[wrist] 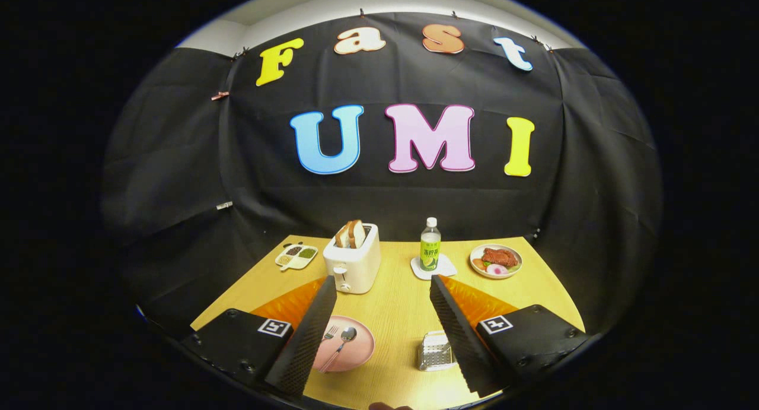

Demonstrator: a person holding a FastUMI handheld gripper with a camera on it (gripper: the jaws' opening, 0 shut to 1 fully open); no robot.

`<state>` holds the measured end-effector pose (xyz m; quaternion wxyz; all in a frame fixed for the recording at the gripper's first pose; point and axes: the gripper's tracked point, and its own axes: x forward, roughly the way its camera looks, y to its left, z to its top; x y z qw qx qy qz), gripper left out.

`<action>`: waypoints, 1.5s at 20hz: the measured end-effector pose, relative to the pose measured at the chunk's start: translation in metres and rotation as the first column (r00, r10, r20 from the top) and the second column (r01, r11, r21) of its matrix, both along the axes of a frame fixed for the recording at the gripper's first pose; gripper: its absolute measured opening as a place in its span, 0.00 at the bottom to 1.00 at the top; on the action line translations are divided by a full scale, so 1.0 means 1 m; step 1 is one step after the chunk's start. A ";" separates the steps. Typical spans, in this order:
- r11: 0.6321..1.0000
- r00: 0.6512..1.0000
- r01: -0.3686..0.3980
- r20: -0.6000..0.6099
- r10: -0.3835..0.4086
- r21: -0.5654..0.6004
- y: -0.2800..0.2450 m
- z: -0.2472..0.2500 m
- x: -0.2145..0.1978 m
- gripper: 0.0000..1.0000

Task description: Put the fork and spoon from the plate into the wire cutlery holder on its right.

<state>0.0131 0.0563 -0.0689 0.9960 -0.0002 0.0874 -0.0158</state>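
Pink plate (pixel 356 353) bearing fork (pixel 329 333) and spoon (pixel 343 340), wire cutlery holder (pixel 435 351) right of it, claw (pixel 383 286) fingers spread apart, empty, above desk (pixel 391 315).

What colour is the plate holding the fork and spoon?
Pink, seen in the gripper view: the plate lies between the open fingers.

Fork (pixel 331 333) and spoon (pixel 343 340) on plate (pixel 356 353), holder (pixel 435 351) right.
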 end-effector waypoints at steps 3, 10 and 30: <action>1.000 0.999 0.006 -0.044 -0.006 -0.013 0.005 -0.019 0.007 0.99; 0.999 0.977 -0.033 -0.213 0.029 -0.015 0.038 -0.086 0.023 0.99; 0.998 0.647 -0.064 -0.762 0.044 0.003 0.091 -0.317 0.036 0.87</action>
